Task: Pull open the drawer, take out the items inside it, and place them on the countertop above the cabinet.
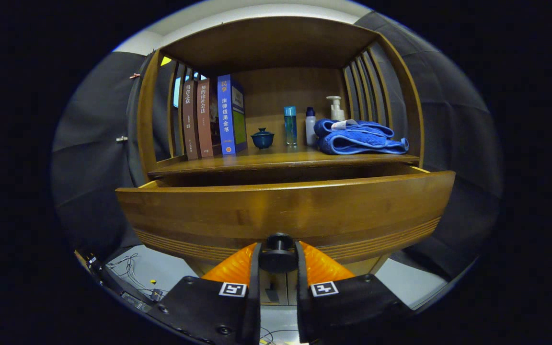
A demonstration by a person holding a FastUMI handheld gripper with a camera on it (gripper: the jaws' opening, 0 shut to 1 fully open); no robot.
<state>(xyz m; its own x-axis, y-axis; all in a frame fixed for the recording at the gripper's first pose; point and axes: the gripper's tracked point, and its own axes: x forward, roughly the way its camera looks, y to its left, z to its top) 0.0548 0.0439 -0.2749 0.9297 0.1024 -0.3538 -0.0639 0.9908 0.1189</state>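
The drawer (285,211) is seen pulled partly out of the wooden cabinet (400,120), its curved front panel stretched across the middle of the frame with its long axis running left to right. A dark gap is shown between the top edge of the front panel and the countertop (276,160) above it; what is kept inside the drawer cannot be made out from this angle. A round dark knob (278,254) is fixed at the lower centre of the panel and points straight toward the camera.

The knob is held between the two fingers of the gripper (278,261), at the lower centre of the frame. The fingers are drawn narrow and are pressed against the knob from the left and the right.

On the countertop, above the drawer, several things are set in a row. At the left, three books (209,117) are stood upright with their spines facing outward. Just right of them a small lidded cup (262,138) is placed. Further right a tall clear blue bottle (290,125) and a white bottle (310,127) are stood side by side, and a pump bottle (336,108) is seen behind a folded blue towel (360,138), which is laid at the right end of the surface.
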